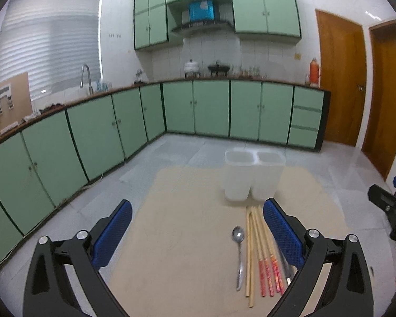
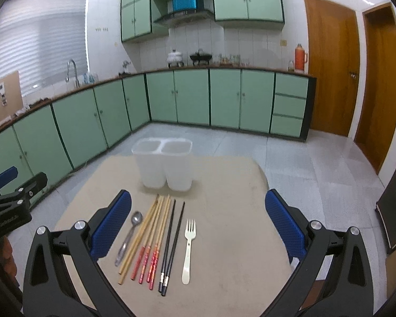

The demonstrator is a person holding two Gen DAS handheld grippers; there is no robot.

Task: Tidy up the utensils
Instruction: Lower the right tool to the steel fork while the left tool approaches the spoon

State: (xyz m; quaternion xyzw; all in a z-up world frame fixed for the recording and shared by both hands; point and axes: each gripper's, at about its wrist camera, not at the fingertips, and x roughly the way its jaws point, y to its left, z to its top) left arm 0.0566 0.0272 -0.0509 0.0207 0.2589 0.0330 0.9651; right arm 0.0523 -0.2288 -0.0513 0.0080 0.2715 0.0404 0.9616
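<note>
Metal spoon [image 2: 130, 235], chopsticks [image 2: 155, 240] and fork [image 2: 188, 248] lie on the bench [image 2: 232, 211] between the released right gripper's [image 2: 198, 219] fingers; left gripper [image 1: 198, 224] also released.

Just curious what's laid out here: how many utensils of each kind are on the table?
Spoon: 1
Fork: 1
Plain wooden chopsticks: 2
Red-handled chopsticks: 4
Black chopsticks: 2
Total: 10

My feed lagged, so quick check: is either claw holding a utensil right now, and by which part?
Nothing is held. The left claw and right claw are both open and empty; the spoon, chopsticks and fork lie on the table.
</note>
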